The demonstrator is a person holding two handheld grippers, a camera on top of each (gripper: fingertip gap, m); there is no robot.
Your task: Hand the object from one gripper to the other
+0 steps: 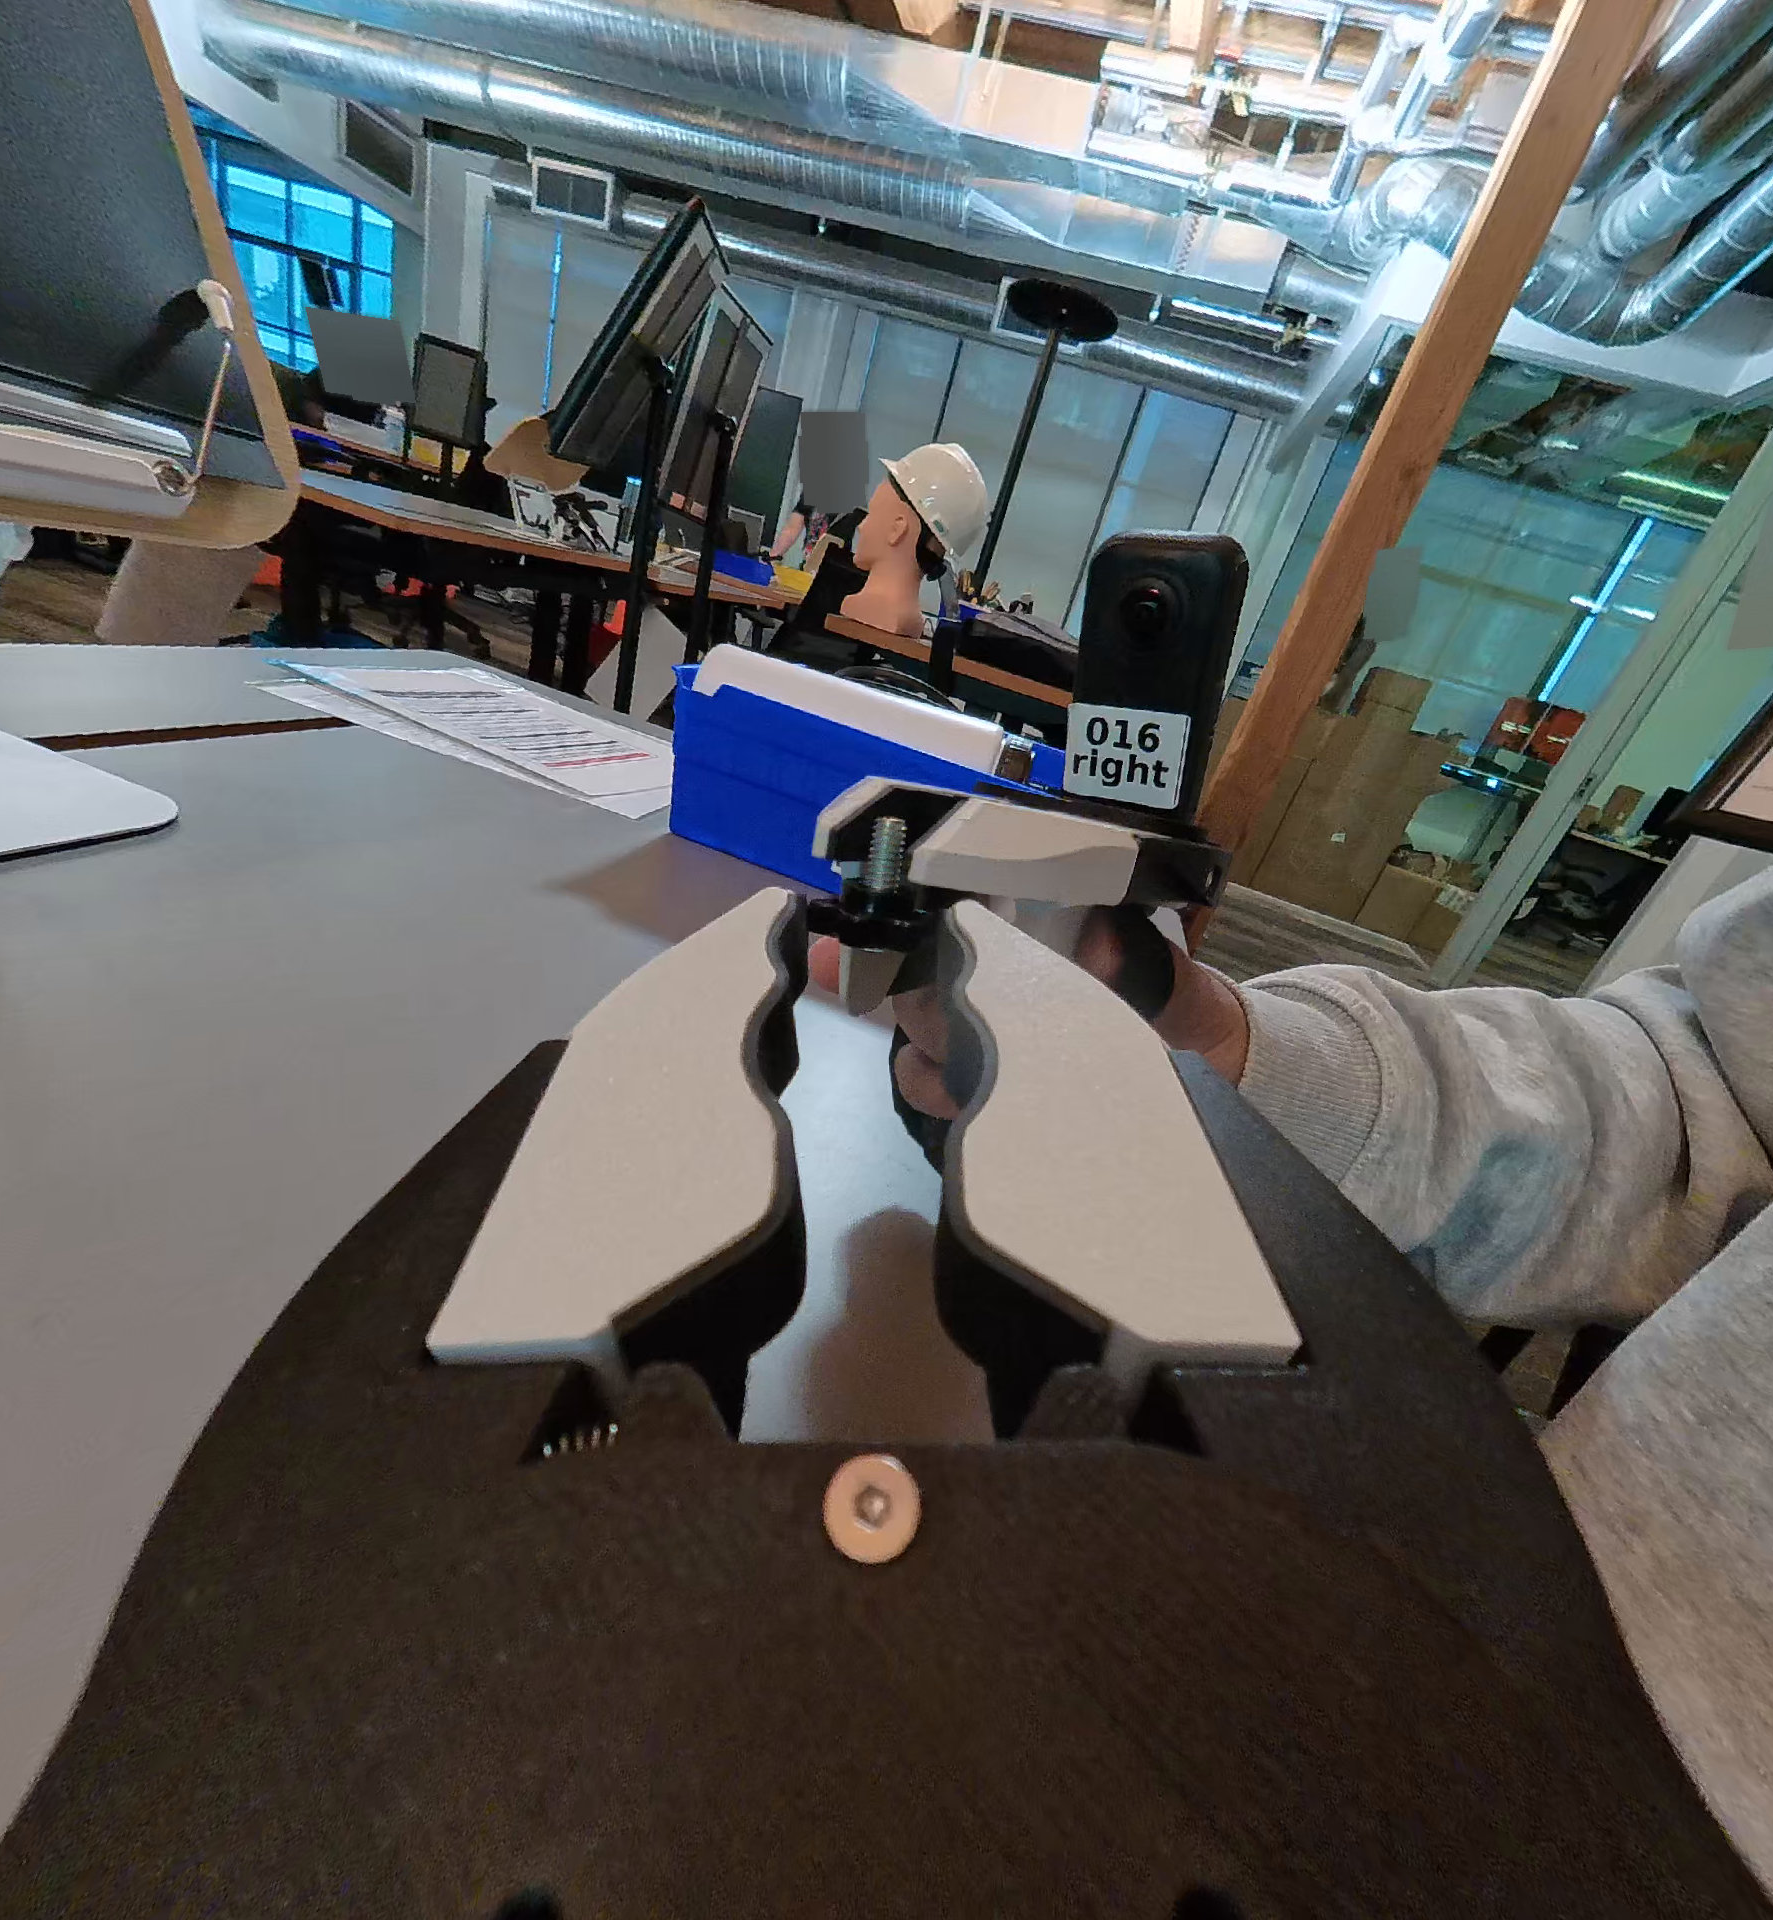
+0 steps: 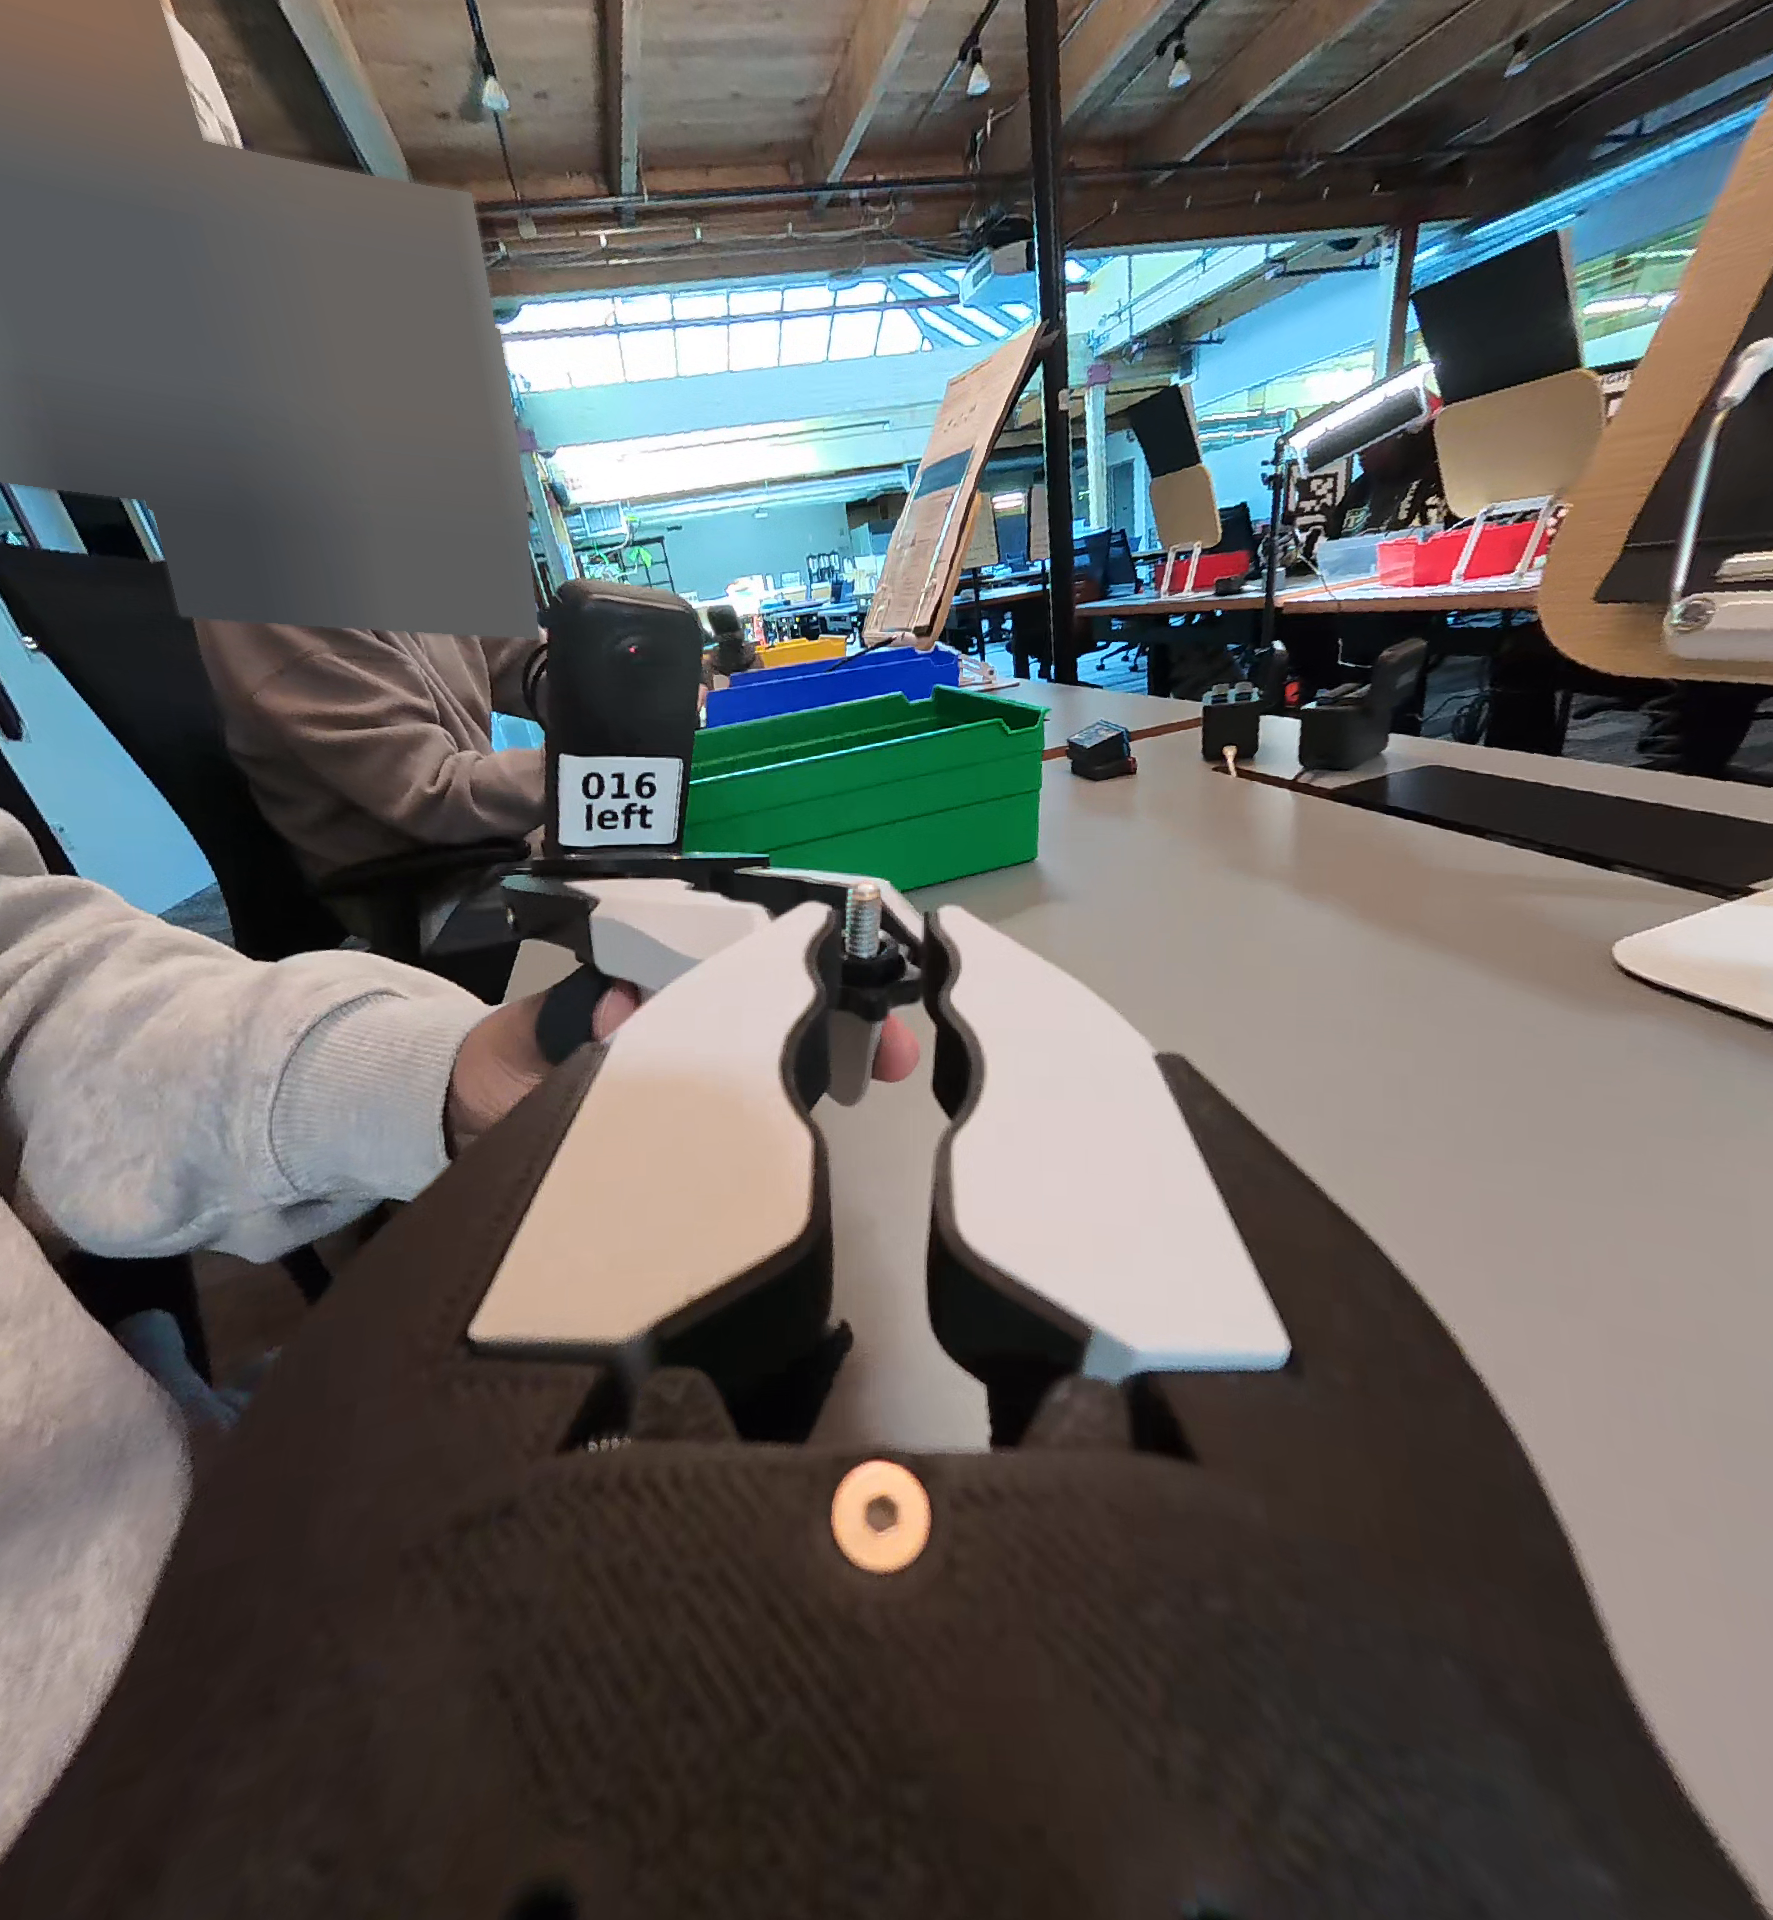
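Observation:
A small black knob with a threaded metal stud [image 1: 866, 914] is held upright in the air above the grey table [image 1: 290, 987]. My left gripper [image 1: 869, 920] has both fingertips against the knob's black base. My right gripper [image 1: 882, 831] comes in from the right, and its grey fingers flank the stud. In the right wrist view the knob [image 2: 877, 971] sits between the tips of my right gripper [image 2: 877, 935], which touch it on both sides. The left gripper's grey finger [image 2: 674, 940] reaches it from the left. A hand in a grey sleeve holds each gripper.
A blue bin [image 1: 757, 790] holding a white box stands behind the grippers, with a printed sheet [image 1: 508, 727] to its left. A monitor foot [image 1: 30, 790] stands at the left. A green bin [image 2: 861, 800], small black devices [image 2: 1100, 748] and another monitor foot [image 2: 1744, 966] are on the table. Less than 4 cm separates the two grippers' tips.

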